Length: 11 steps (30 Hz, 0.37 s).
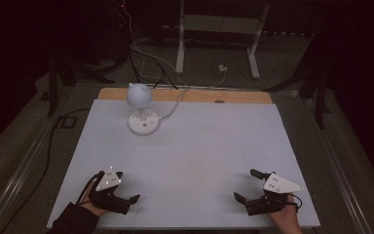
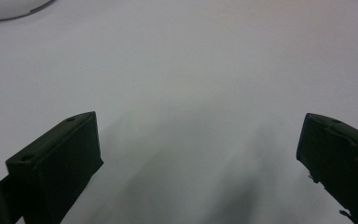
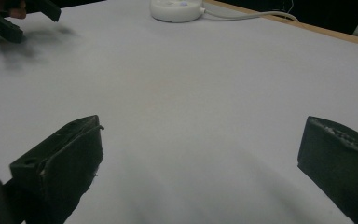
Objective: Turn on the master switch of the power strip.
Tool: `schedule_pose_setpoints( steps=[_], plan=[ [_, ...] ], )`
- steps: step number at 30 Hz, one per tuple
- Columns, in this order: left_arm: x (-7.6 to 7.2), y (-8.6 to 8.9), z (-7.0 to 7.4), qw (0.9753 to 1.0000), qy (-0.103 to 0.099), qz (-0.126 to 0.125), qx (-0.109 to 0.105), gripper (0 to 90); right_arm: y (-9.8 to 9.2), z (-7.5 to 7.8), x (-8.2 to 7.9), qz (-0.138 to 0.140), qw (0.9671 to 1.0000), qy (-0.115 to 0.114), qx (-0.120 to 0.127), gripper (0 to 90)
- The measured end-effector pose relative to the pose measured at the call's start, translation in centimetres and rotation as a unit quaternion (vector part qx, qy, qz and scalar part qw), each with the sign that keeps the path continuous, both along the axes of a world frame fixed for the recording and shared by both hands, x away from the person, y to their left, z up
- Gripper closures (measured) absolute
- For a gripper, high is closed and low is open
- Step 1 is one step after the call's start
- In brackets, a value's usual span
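Note:
A small white lamp [image 1: 139,96] with a round head stands on a round base [image 1: 143,125] at the back left of the white table [image 1: 199,146]. The base [image 3: 176,9] lies far ahead in the right gripper view, and its edge [image 2: 9,7] sits at the top left of the left gripper view. My left gripper [image 1: 128,186] [image 2: 198,126] rests near the front left edge, open and holding nothing. My right gripper [image 1: 245,184] [image 3: 200,128] rests near the front right edge, open with bare table between its jaws. The left gripper [image 3: 18,18] also appears far off in the right gripper view.
A white cable [image 1: 175,105] runs from the lamp base over the table's wooden back edge [image 1: 233,96]. Behind the table stand a white metal frame [image 1: 216,29] and loose cords on the floor. Dark stands flank both sides.

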State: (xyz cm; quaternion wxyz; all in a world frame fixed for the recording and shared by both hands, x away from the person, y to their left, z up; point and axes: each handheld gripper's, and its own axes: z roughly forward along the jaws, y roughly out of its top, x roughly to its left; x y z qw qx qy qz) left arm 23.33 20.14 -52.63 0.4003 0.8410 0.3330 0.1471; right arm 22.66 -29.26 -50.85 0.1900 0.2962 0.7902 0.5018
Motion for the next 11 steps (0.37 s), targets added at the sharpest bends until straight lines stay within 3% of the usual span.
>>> schedule_pose_setpoints(
  steps=[4,11],
  plan=[
    [-0.03,-0.22,0.0,1.0,-0.003,-0.003,0.005,0.3,0.01,-0.02,0.01,0.0,1.0,0.0,0.0,0.0],
    [-0.08,-0.21,0.26,0.9999,-0.007,-0.003,-0.011,0.3,0.06,-0.02,-0.01,0.002,1.0,0.0,-0.002,0.0]
  ],
)
